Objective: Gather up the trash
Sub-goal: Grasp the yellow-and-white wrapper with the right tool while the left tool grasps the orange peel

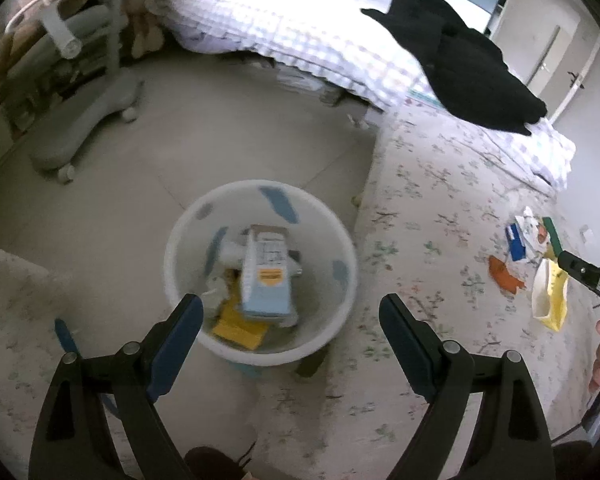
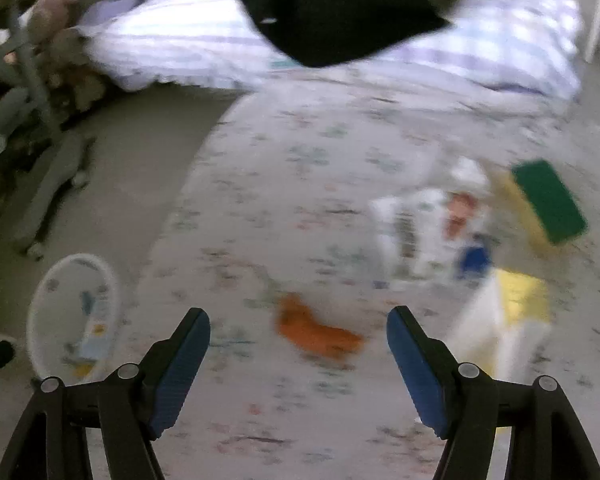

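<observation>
The left gripper is spread wide and holds nothing. Just ahead of it and below stands the white bin, with a pale blue carton, a yellow piece and some smaller scraps already inside. The right gripper is also spread and empty. Close ahead of it, between its fingers in the view, lies an orange scrap on the flowered carpet.

Further ahead and to its right I count four more pieces: one white wrapper with red and blue print, one green and yellow sponge, one yellow and white bag, and a blue part that may belong to the wrapper; I cannot tell. So about five pieces are left, and one bin.

The right view is strongly blurred, so I judge this hand is moving fast. The risk is that the fingers come down beside the flat orange scrap, or pinch the carpet with it. The bin sits far to the left of the right gripper, so a thin scrap could slip out on the way
</observation>
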Tool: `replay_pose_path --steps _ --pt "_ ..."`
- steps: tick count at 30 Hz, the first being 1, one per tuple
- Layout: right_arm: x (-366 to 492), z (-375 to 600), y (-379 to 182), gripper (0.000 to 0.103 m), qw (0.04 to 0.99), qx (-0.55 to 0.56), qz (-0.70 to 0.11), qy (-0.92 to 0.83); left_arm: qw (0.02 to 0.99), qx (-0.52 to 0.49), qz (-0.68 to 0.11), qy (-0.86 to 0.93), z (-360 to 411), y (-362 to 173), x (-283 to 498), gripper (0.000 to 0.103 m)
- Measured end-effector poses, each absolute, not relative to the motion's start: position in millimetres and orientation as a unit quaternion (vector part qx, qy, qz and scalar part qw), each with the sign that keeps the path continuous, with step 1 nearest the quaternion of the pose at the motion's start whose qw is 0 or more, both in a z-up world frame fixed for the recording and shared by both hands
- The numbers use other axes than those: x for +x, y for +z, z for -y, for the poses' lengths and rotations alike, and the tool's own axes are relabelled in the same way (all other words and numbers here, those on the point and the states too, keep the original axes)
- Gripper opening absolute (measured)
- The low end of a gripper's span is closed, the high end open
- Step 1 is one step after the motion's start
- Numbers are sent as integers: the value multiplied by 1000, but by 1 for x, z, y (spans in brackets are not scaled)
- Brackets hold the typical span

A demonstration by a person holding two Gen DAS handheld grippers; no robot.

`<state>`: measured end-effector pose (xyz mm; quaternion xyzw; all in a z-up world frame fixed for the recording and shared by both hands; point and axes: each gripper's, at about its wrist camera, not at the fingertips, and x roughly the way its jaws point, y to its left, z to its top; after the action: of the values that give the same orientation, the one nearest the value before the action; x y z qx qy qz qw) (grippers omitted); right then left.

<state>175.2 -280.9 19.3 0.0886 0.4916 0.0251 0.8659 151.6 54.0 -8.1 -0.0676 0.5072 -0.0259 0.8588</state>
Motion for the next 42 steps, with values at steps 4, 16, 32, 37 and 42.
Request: replay_pose_path --steps 4,16,32,37,42 --pt "170 317 13 78 862 96 -498 -11 857 -57 -510 -42 -29 -7 154 92" --pt "170 369 -25 77 835 113 -536 -53 846 -34 -525 -87 54 -14 170 91" --pt "157 415 -18 11 829 154 -535 -49 830 -28 -537 -145 156 -38 189 91" --pt "143 434 -6 11 836 159 -522 -57 827 -61 -533 -169 177 -44 197 76" --pt "133 452 1 11 838 165 -517 -64 815 -90 -546 -173 188 -58 205 52"
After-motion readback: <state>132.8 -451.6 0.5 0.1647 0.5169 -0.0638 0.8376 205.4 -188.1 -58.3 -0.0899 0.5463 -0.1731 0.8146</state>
